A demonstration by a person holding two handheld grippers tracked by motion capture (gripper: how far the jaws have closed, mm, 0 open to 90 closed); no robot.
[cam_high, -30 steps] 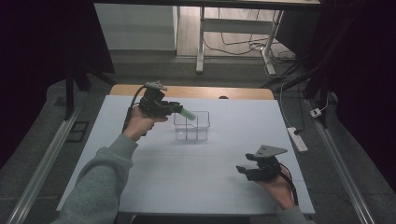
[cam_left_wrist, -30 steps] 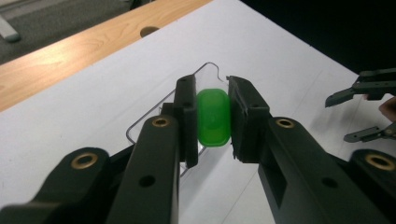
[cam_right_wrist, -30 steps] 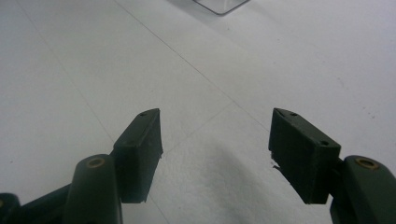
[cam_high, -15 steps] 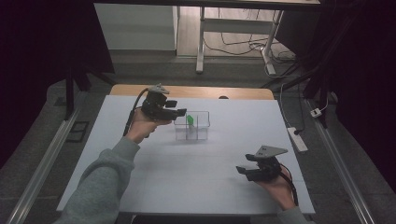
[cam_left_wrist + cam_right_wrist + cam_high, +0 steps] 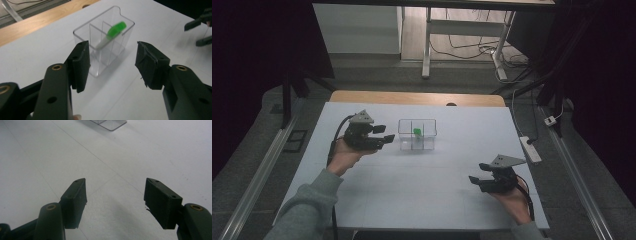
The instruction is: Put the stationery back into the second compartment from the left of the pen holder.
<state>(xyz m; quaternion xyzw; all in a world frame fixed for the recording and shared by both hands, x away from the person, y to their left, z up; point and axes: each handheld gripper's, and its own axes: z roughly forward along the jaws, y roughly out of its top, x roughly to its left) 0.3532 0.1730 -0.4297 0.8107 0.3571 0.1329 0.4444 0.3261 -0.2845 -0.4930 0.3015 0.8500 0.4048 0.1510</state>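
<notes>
Left claw (image 5: 384,136) stood open, nothing between its jaws, which had just been closing a little after letting go. It sat just left of the clear box (image 5: 417,134), apart from it, jaws pointing at it. Green-capped marker (image 5: 416,132) leaned tilted inside a middle compartment of the box, cap up near the rim; in the left gripper view the marker (image 5: 112,33) showed through the clear wall (image 5: 82,35). Right claw (image 5: 478,181) open too, empty, held low over the white counter (image 5: 422,190), well apart from the box, near the front right. Wooden strip (image 5: 362,96) ran along the counter's far edge.
</notes>
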